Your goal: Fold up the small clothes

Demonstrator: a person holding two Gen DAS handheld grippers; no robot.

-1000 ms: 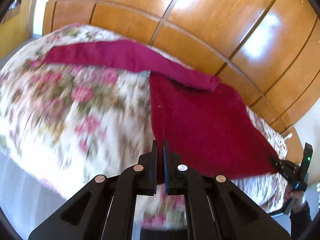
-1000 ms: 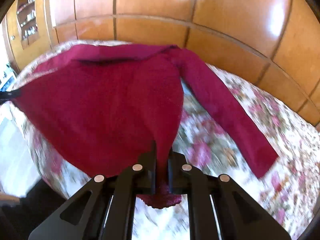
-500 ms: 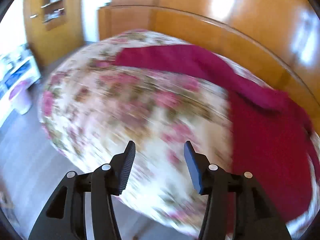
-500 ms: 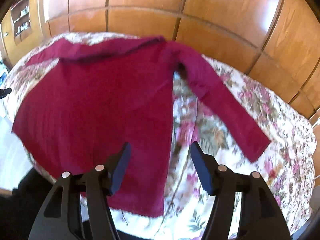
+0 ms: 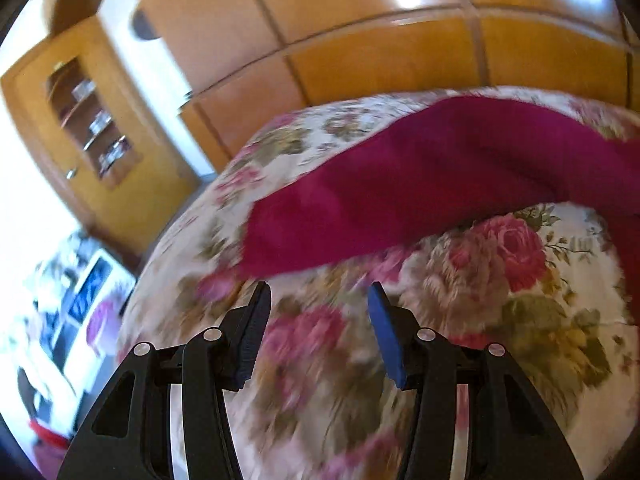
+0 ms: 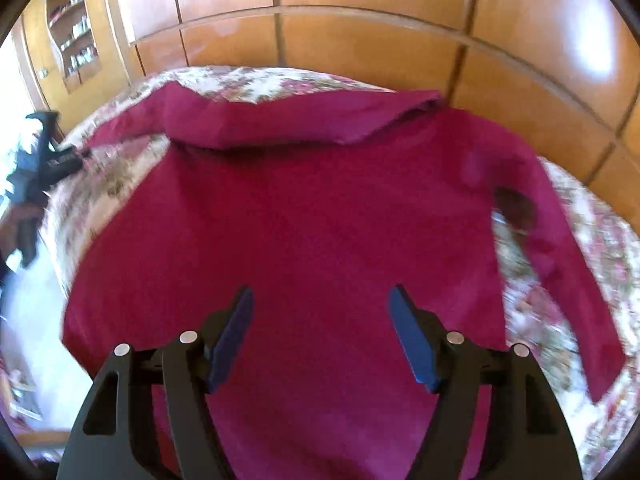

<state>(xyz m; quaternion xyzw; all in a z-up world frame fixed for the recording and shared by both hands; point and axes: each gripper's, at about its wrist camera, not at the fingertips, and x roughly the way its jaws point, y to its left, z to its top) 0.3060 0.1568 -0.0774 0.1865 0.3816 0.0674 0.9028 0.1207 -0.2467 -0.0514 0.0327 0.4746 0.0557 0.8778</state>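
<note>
Fig. legend. A magenta sweater [image 6: 312,216] is spread flat on the floral bed [image 5: 460,320], w/ its hem nearest the right tool [image 6: 320,334] and its collar end farthest ahead. Both tools are shown released, jaws wide apart, nothing held; a second earlier each was clenched on a hem corner, so the spreading step is judged done and folding proper not yet begun. The left tool [image 5: 316,320] is now swung away from the hem, and the left sleeve [image 5: 400,188] is seen just ahead of its tips, cuff [image 5: 264,240] nearest. A sleeve fold is judged the likely next step. The right sleeve [image 6: 560,264] is seen to the right tool's right, running back toward the bed edge. Not resolved: the neckline, which looks bunched or folded over; the hem, cut off beneath the right tool's body; much of both views is motion-blurred. The cabinet [image 5: 92,128] contents at far left cannot be made out.
</note>
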